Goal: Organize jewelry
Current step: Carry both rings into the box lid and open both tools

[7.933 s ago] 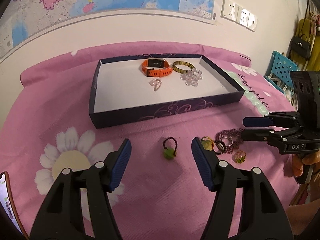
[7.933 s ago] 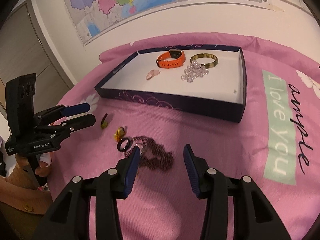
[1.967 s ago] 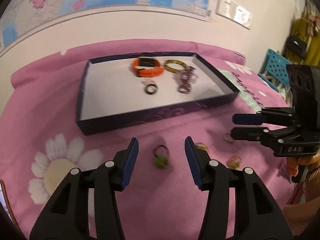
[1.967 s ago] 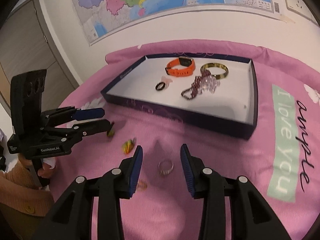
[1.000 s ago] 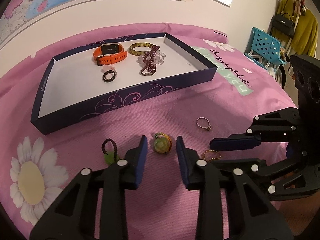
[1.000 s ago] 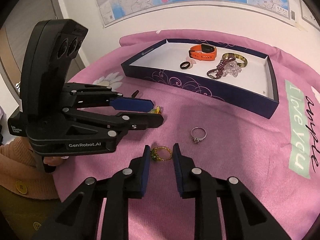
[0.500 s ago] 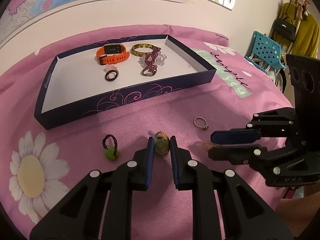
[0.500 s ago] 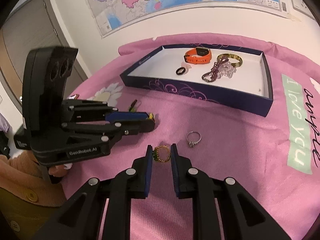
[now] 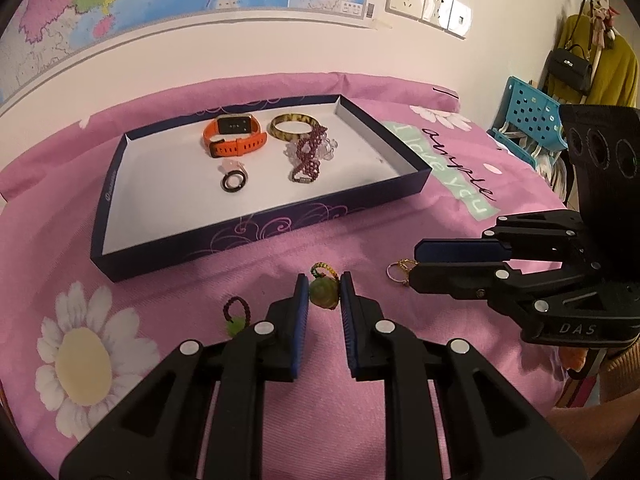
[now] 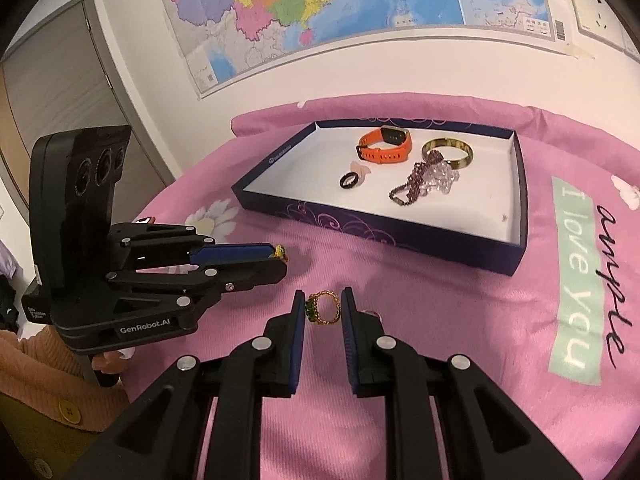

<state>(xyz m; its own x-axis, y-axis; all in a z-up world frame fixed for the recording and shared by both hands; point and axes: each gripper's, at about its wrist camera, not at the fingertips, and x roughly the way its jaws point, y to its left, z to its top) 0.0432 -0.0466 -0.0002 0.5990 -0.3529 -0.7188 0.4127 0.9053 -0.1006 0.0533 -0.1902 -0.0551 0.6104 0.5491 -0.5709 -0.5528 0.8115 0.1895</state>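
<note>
Both of our grippers have just clamped onto jewellery. Our left gripper, whose jaws have just been closing, now pinches the round green bead charm with its braided yellow-and-red loop between its blue pads. Our right gripper has done the same with the gold beaded ring set with a green stone, which now hangs clear of the pink flowered bedspread.

We judge both pieces ready to carry to the shallow dark-blue cardboard box with a white floor.

A second ago both pairs of jaws stood apart around pieces that lay on the cloth. About eight seconds ago they stood wide, and the dark purple beaded chain and the black ring lay on the bedspread; now both rest in the box beside the orange strap watch, the tortoiseshell bangle and the clear crystal bracelet.

Still outside are the thin silver ring, near our right gripper's tips in the left view, and the small dark beaded loop with a green charm at our left.
</note>
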